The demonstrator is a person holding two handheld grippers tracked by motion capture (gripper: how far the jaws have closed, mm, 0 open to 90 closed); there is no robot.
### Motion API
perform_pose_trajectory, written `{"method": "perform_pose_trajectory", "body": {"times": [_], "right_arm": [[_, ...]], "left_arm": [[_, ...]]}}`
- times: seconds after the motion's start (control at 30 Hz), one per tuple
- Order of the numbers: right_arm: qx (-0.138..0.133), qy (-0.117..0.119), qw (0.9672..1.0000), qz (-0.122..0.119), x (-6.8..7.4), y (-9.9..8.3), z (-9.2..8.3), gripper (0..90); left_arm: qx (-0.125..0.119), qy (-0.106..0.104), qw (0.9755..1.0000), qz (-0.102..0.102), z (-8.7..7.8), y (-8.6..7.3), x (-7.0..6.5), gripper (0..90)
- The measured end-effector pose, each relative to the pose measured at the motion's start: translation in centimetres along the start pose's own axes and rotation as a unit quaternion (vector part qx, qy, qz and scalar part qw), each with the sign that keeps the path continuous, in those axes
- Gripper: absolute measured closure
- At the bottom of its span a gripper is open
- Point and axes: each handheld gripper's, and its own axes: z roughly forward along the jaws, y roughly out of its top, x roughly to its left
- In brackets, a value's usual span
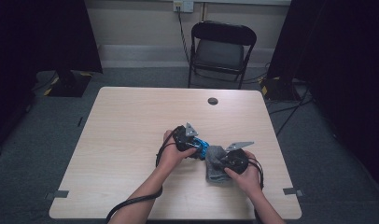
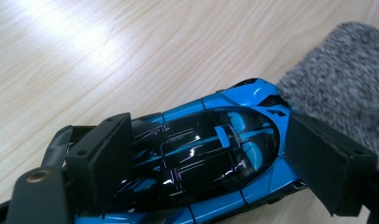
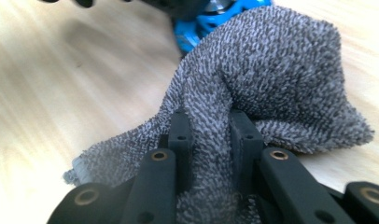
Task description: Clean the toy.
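Note:
A blue toy car with a black glossy roof lies on the wooden table. My left gripper is shut on the toy car, one pad on each side of its body. A grey terry cloth is bunched up beside the car's end and touches it. My right gripper is shut on a fold of that cloth, the jaws close together. From above, the car sits just left of the cloth, with the left gripper and the right gripper on either side.
A black folding chair stands beyond the far edge of the table. A round dark grommet sits near the table's far edge. Black curtains hang at both sides, and cables run on the floor at the right.

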Motion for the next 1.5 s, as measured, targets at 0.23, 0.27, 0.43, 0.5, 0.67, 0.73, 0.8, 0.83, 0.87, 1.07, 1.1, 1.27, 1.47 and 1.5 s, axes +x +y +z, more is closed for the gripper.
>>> {"method": "perform_pose_trajectory", "body": {"times": [0.23,0.27,0.43,0.5,0.67,0.73,0.8,0.83,0.87,1.07,1.1,1.27,1.47,1.5], "right_arm": [[0.006,0.023,0.9996,-0.012,1.4,0.1,0.4,74.3],[0.006,0.027,0.9995,-0.015,1.5,0.1,0.5,74.3],[0.006,0.045,0.9986,-0.026,2.5,0.1,0.9,74.3],[0.007,0.048,0.9984,-0.030,2.7,0.2,1.0,74.4],[0.005,0.059,0.9973,-0.045,3.1,0.1,1.3,74.3],[0.004,0.064,0.9969,-0.047,3.1,0.1,1.3,74.3],[0.002,0.078,0.9957,-0.051,3.2,0.2,1.3,74.3],[0.002,0.084,0.9950,-0.055,3.3,0.2,1.3,74.2],[0.002,0.086,0.9944,-0.061,3.4,0.2,1.2,74.2],[0.002,0.078,0.9936,-0.081,3.6,0.4,0.4,74.2],[0.000,0.078,0.9938,-0.080,3.5,0.4,0.2,74.2],[-0.009,0.069,0.9948,-0.073,2.6,0.2,-1.3,74.0],[-0.027,0.055,0.9967,-0.054,1.0,-0.1,-2.8,74.0],[-0.029,0.052,0.9970,-0.049,0.7,-0.2,-2.9,74.0]], "left_arm": [[0.001,0.000,1.0000,0.000,0.0,0.0,0.0,15.7],[0.000,0.000,1.0000,0.000,0.0,0.0,0.0,15.7],[0.000,0.001,1.0000,0.000,0.0,0.0,0.0,15.6],[0.000,0.001,1.0000,0.000,0.0,0.0,0.0,15.6],[-0.001,0.001,1.0000,0.000,0.0,0.0,0.0,15.6],[-0.002,0.001,1.0000,-0.001,0.0,0.0,0.0,15.6],[-0.002,0.001,1.0000,-0.001,0.0,0.0,-0.1,15.6],[-0.002,0.001,1.0000,-0.001,0.0,0.0,-0.1,15.7],[-0.002,0.001,1.0000,-0.001,0.0,0.0,-0.1,15.7],[-0.004,0.000,1.0000,0.001,0.0,-0.1,0.0,15.7],[-0.004,0.000,1.0000,0.001,0.0,-0.1,0.0,15.6],[-0.005,-0.001,1.0000,-0.002,0.0,-0.1,-0.1,15.7],[-0.003,-0.002,1.0000,0.001,0.0,-0.1,0.0,15.6],[-0.003,-0.002,1.0000,0.001,0.0,-0.1,0.0,15.7]]}}
